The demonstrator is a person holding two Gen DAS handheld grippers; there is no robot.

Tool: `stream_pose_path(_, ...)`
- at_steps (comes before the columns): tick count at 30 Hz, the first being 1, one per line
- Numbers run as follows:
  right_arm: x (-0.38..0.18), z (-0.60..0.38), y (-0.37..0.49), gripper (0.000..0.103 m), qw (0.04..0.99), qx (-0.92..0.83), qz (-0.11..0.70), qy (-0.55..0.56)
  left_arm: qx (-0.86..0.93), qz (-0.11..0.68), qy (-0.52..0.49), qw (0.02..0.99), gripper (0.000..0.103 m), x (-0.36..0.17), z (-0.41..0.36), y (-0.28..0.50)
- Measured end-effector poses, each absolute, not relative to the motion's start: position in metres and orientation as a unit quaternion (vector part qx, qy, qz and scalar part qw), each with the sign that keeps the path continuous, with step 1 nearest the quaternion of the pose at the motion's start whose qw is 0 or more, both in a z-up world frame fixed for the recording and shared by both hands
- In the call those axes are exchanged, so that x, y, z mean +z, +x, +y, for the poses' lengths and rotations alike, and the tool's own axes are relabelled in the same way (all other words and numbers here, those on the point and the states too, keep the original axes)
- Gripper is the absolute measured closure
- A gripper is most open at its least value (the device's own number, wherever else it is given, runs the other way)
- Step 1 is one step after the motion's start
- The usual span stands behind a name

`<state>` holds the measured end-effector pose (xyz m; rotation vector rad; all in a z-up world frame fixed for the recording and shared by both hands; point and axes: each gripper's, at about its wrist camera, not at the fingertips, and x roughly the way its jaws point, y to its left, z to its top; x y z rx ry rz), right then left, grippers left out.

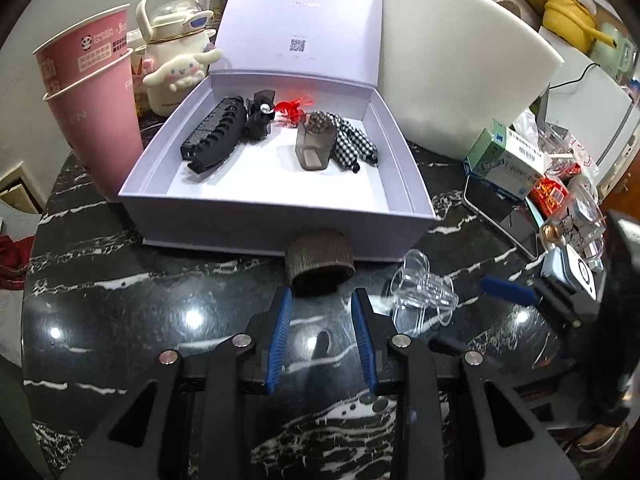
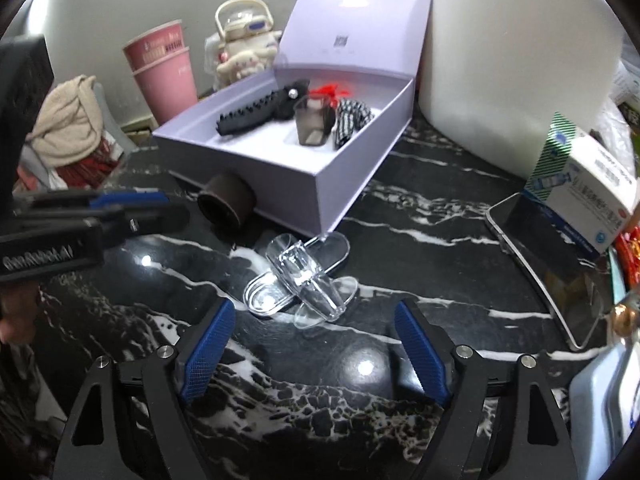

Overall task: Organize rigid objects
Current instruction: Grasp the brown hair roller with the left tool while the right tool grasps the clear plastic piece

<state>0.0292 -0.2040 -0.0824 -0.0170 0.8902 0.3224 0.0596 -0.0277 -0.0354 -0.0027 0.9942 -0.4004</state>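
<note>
Left gripper (image 1: 322,300) is hovering low over the black marble table (image 1: 120,320), its blue pads standing a narrow gap apart, pinching nothing. Brown cylindrical hair clip (image 1: 320,262) is lying on its side just ahead of the fingertips, not between them, touching the front wall of the lavender box (image 1: 280,224).

Right gripper (image 2: 314,312) is standing spread wide, nothing between the pads. Clear plastic hair clip (image 2: 300,280) is resting on the table just ahead of its tips, slightly toward the left finger, near the box's corner.

Inside the open box, beyond both grippers: a long black toothed clip (image 1: 214,140), a black bow clip (image 1: 258,118), a red piece (image 1: 292,108), a smoky translucent clip (image 1: 314,146) and a checked black-and-white bow (image 1: 354,142).

Left of the box, stacked pink paper cups (image 1: 96,112) are standing upright. Off to the right gripper's right, a phone (image 2: 556,256) is lying under a medicine carton (image 2: 592,184).
</note>
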Motion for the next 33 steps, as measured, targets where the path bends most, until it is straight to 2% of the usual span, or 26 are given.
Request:
stream_pose_path(4, -0.089, -0.201, 0.038, 0.006, 0.887, 0.156, 0.434, -0.008, -0.195, 0.482, -0.021, 0.854, 0.073, -0.04, -0.026, 0.071)
stream_pose_path(13, -0.095, -0.187, 0.054, 0.001, 0.883, 0.167, 0.438, -0.03, -0.204, 0.489, -0.034, 0.848, 0.071, -0.043, -0.03, 0.086)
stream_pose_path(14, -0.095, -0.186, 0.054, 0.001, 0.883, 0.167, 0.437, -0.034, -0.206, 0.486, -0.033, 0.848, 0.06, -0.042, -0.031, 0.087)
stream_pose_path(15, -0.095, -0.186, 0.054, 0.001, 0.884, 0.167, 0.435, -0.036, -0.206, 0.485, -0.031, 0.849, 0.038, -0.042, -0.032, 0.087)
stream_pose_path(17, -0.095, -0.186, 0.055, 0.001, 0.886, 0.165, 0.433, -0.035, -0.204, 0.479, -0.033, 0.853, 0.014, -0.042, -0.033, 0.089)
stream_pose_path(27, -0.096, -0.189, 0.058, 0.001, 0.889, 0.151, 0.431, -0.034, -0.184, 0.502, -0.054, 0.844, 0.014, -0.061, -0.034, 0.108)
stream_pose_path(33, -0.095, -0.19, 0.057, 0.015, 0.892, 0.137, 0.427, -0.051, -0.163, 0.513, -0.054, 0.841, 0.015, -0.067, -0.032, 0.113)
